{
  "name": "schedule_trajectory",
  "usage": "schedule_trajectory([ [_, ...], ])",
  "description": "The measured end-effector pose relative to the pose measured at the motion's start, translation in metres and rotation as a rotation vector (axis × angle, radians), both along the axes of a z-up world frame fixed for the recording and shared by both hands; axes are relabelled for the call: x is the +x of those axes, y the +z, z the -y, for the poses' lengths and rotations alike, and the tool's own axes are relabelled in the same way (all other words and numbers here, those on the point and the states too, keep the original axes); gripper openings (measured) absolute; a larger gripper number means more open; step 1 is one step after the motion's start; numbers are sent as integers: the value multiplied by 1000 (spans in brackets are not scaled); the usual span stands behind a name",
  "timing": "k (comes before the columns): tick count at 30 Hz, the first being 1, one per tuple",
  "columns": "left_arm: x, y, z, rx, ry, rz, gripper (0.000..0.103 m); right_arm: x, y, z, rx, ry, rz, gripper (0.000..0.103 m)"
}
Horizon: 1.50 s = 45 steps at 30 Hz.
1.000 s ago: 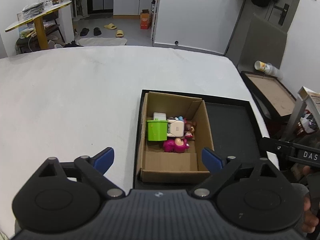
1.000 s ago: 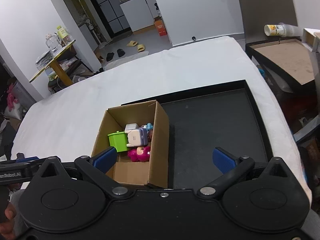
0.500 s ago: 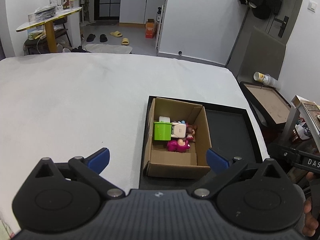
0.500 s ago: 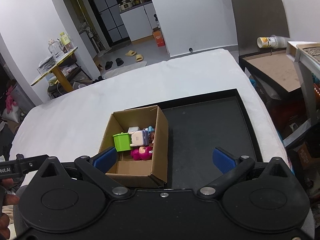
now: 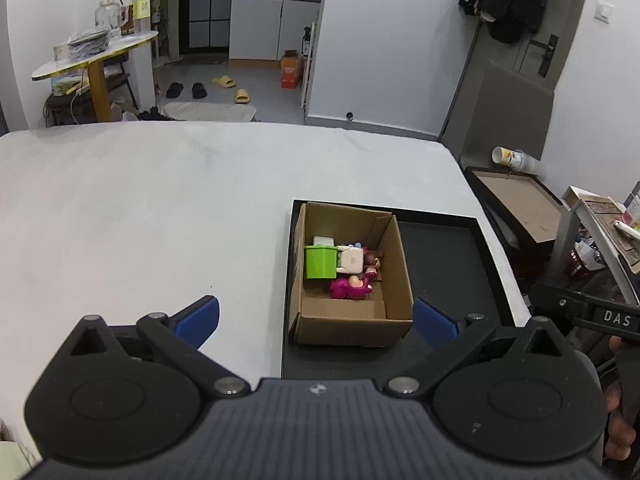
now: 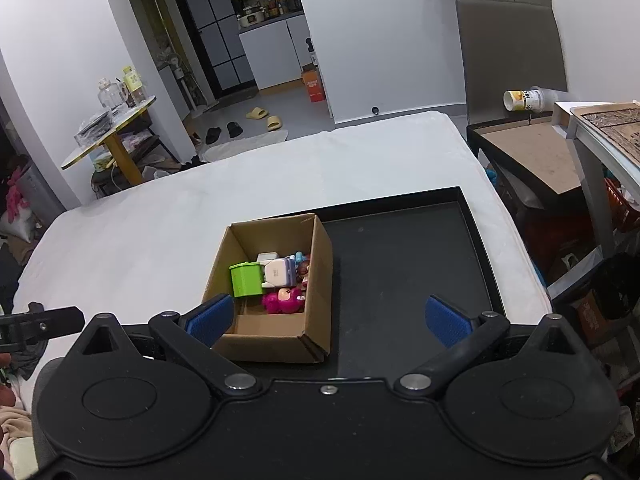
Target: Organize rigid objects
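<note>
Blue-padded left claw [image 5: 316, 320]: jaws spread wide and empty, having just been opening to their full spread; nothing lies between the pads. It hangs above the near edge of the worktop [image 5: 140, 208], tilted downward, clear of everything below.

Right claw [image 6: 328, 318]: blue pads likewise set wide apart, nothing gripped; its left pad shows in front of the near left corner of the box, without visible contact.

Cardboard box [image 5: 394, 276]: brown, open-topped, flaps upright, standing in the left part of a black tray [image 5: 448, 264]. Seen also from the right wrist [image 6: 320, 280].

Contents of box, clustered toward its far half:
- green cube-shaped container [image 5: 319, 262], against the left wall;
- white block [image 5: 351, 261], just beside the green one, touching it;
- small white item [image 5: 323, 241] behind the green container;
- pink plush-like toy [image 5: 350, 288], nearer than the others;
- brown figure [image 5: 374, 260] at the right wall, partly hidden.

Black tray: shallow, raised rim, resting on the right part of the white-covered worktop; its right half is bare.

Surround: small round table [image 5: 96, 48] with jars, slippers [image 5: 234, 88] on the floor beyond the worktop.
</note>
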State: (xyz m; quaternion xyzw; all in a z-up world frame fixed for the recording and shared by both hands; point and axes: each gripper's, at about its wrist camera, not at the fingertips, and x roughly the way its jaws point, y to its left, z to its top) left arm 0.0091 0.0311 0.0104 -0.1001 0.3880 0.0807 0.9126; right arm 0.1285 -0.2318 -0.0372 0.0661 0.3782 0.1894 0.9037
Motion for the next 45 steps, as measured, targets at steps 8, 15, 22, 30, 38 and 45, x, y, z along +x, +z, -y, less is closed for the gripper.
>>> schedule_trajectory([
  [8, -15, 6, 2, 9, -8, 31, 102, -14, 8, 3, 1, 7, 4, 103],
  [15, -25, 8, 2, 10, -14, 39, 102, -28, 12, 7, 0, 11, 12, 103],
  [22, -35, 12, 5, 10, -34, 46, 102, -38, 19, 10, -10, 22, 18, 103],
  [30, -40, 10, 11, 13, -48, 32, 102, -46, 22, 12, -25, 37, 17, 103],
  [38, -43, 8, 17, 24, -61, 26, 102, -50, 24, 14, -39, 31, 18, 103],
  [45, -43, 11, 21, 12, -71, 25, 102, -51, 23, 15, -45, 38, 13, 103],
])
